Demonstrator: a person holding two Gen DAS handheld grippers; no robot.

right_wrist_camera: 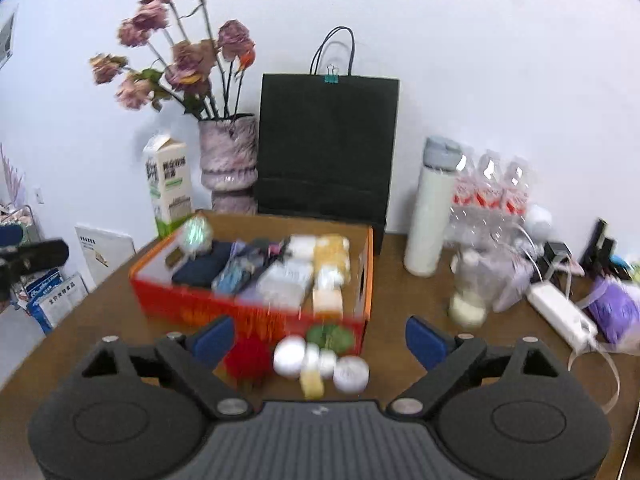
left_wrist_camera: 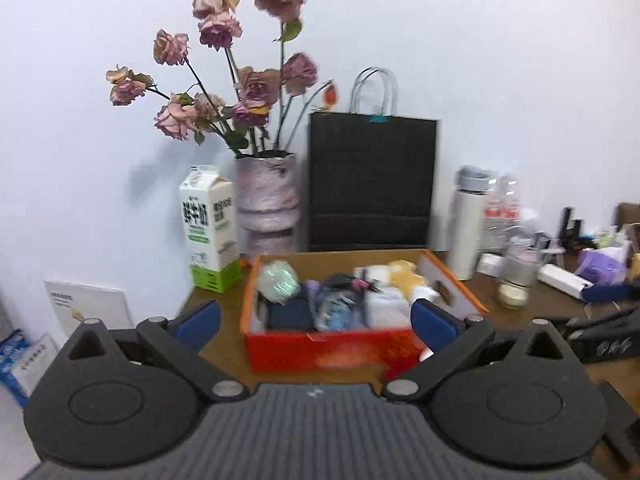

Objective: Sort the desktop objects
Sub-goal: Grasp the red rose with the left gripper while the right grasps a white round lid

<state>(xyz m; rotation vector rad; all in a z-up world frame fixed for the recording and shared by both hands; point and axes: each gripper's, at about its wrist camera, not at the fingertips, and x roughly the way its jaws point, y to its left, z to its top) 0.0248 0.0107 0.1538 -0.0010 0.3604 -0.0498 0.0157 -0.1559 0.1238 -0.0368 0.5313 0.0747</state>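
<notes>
Left wrist view: left tool (left_wrist_camera: 316, 316) spread wide and empty, facing the orange box (left_wrist_camera: 332, 350) on the bench (left_wrist_camera: 224, 340), already packed with sorted items; right wrist view: right tool (right_wrist_camera: 320, 338) wide, empty, over loose pieces before the box, a red pompom (right_wrist_camera: 246, 360) and white jars (right_wrist_camera: 351, 374); gathering seems underway; next, close on one piece.

Left gripper (left_wrist_camera: 316, 318) jaws wide apart; right gripper (right_wrist_camera: 320, 338) likewise.

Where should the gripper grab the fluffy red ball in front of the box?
Probably around the red ball's soft middle, coming straight down from above with the open right gripper. The orange box blocks its back, and a white jar sits close beside it.
</notes>
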